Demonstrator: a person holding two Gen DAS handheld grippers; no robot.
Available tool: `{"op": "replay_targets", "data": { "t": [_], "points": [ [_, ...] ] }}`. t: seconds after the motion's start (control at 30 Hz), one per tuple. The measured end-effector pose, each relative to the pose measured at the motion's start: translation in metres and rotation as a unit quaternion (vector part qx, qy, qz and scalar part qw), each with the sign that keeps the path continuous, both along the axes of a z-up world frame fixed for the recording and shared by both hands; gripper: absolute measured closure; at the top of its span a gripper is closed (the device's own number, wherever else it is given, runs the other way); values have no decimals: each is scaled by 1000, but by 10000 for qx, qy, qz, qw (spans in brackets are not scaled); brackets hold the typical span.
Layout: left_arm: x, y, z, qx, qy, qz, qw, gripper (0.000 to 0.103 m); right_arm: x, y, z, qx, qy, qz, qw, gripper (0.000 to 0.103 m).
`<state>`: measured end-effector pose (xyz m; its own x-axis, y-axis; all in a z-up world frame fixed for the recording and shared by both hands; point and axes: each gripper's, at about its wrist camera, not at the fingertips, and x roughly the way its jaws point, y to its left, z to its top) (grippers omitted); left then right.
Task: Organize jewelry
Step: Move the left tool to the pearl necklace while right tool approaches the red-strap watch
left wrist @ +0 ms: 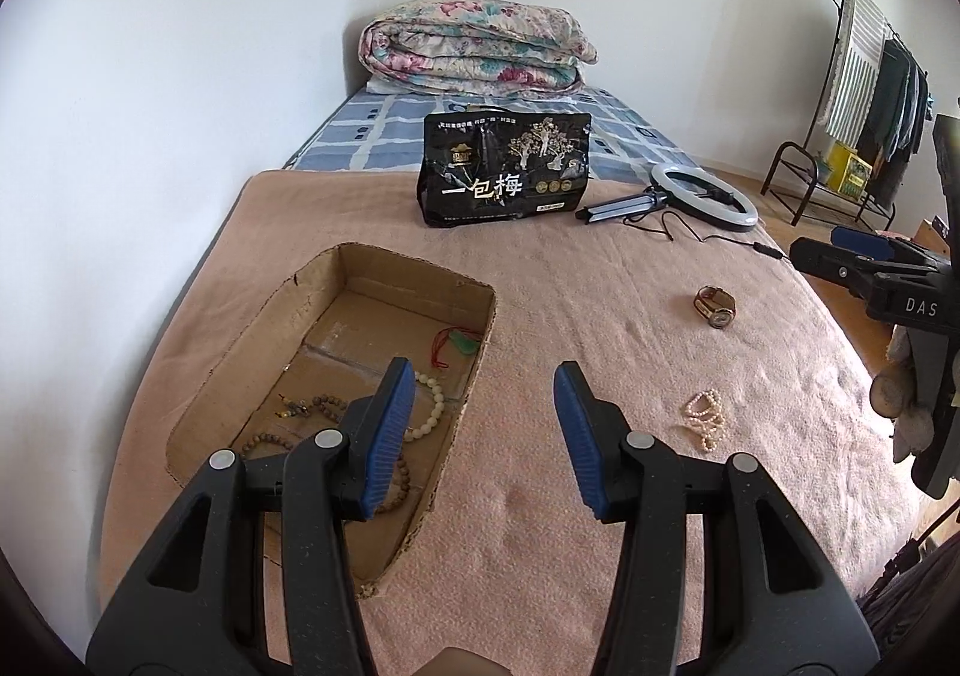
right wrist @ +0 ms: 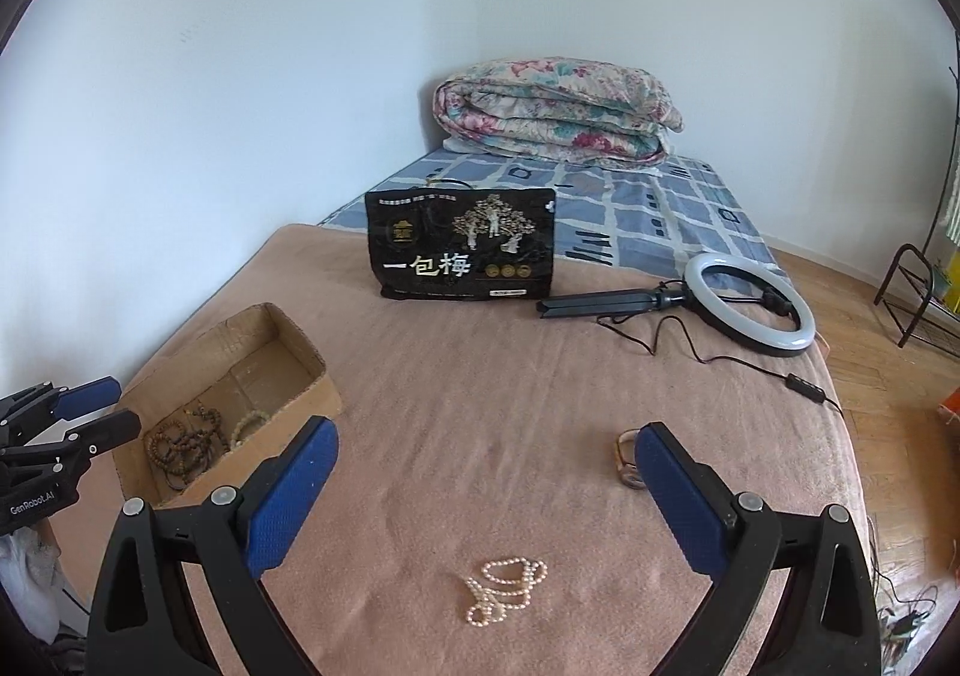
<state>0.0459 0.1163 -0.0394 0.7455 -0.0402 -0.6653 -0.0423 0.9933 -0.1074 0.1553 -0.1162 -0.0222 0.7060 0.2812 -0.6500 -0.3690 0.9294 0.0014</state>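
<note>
Pearls [right wrist: 506, 590] just ahead of right hand-held gripper [right wrist: 486, 487], jaws apart, empty: light, limp, slippery; pinch the bunched middle. Left hand-held gripper [left wrist: 483, 406] apart too.

Bed [right wrist: 480, 388]: box [right wrist: 300, 370], pearls [right wrist: 507, 586], watch [right wrist: 627, 460], bag [right wrist: 462, 250], ring light [right wrist: 750, 304].

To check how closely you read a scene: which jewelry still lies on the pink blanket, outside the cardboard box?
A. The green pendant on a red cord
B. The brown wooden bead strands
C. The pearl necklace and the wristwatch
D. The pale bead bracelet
C: the pearl necklace and the wristwatch lie on the blanket, outside the cardboard box that holds the rest.
</note>
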Motion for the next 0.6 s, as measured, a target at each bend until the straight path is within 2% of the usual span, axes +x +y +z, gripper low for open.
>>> {"op": "replay_targets", "data": {
  "t": [0.33,0.6],
  "points": [
    [14,-37,-1,-275,84,-253,9993,54,14,-69,-3,307,-21,-557,9980,3],
    [26,-82,-10,-363,242,-670,9968,54,27,-100,-19,353,106,-890,9953,3]
  ]
}}
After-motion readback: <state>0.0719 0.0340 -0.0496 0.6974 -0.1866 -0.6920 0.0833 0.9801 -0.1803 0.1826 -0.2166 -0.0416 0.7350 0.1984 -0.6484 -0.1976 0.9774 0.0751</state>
